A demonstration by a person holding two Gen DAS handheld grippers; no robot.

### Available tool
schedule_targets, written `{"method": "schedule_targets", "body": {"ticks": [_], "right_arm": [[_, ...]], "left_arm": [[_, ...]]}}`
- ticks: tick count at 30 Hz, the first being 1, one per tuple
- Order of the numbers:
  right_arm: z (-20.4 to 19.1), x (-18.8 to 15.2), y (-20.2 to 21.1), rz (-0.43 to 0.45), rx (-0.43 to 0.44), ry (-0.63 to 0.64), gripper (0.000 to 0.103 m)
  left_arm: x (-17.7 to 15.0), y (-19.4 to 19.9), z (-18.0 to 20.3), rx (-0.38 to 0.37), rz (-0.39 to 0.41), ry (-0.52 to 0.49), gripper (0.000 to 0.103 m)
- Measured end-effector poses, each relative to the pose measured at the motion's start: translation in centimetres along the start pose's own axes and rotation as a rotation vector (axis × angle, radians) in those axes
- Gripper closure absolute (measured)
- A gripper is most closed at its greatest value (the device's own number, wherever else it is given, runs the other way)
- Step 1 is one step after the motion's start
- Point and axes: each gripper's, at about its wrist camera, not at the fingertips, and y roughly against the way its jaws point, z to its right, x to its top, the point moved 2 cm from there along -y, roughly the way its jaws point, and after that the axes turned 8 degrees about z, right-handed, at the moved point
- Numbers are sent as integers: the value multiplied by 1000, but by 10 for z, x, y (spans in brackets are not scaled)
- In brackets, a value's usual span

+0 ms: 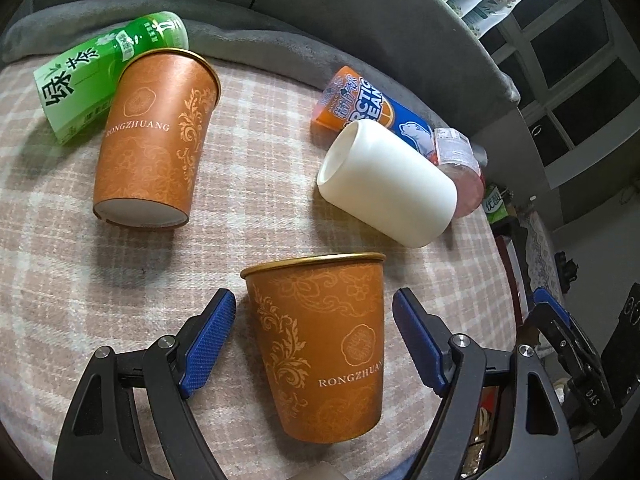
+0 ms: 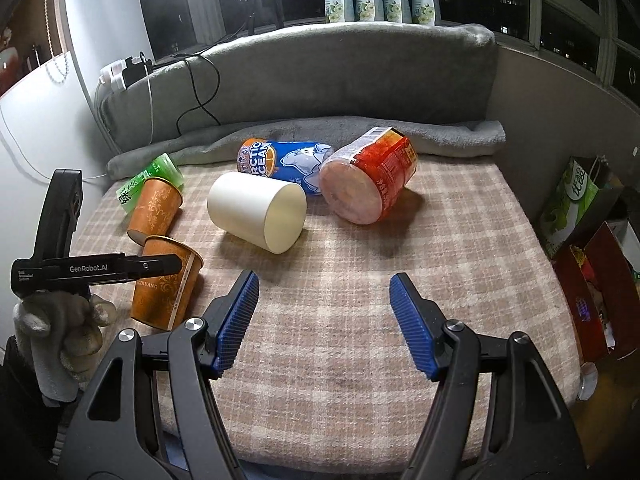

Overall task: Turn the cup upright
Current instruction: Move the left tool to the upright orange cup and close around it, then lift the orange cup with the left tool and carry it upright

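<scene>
An orange paper cup (image 1: 324,344) stands upright on the plaid blanket, gold rim up, between the open fingers of my left gripper (image 1: 314,316); neither pad touches it. It also shows in the right wrist view (image 2: 166,284), partly hidden by the left gripper. A second orange cup (image 1: 154,140) lies tilted against a green bottle (image 1: 108,68), its base toward me. A white cup (image 1: 386,184) lies on its side, also in the right wrist view (image 2: 258,212). My right gripper (image 2: 324,284) is open and empty over bare blanket.
A blue Arctic Ocean can (image 2: 284,164) and a red-labelled tub (image 2: 368,176) lie on their sides at the back. A grey rolled blanket (image 2: 360,132) lines the far edge. Bags and a box (image 2: 592,280) sit off the right edge.
</scene>
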Motion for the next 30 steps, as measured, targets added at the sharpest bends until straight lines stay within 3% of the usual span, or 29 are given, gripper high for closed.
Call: {"method": "schedule_targets", "body": {"ticks": [6,17,30], "right_arm": [[2,1,-2,-3,2,-10,32],[7,-3,-6,-11,-9,-28,32],[6,-5,-6,-16,-2,-37,32]], "left_arm": [[0,-3,-3,-5,-12,11,36],[-1,4,3,3,18,-18,36],[-8,27,38,59,157,-187,36]]}}
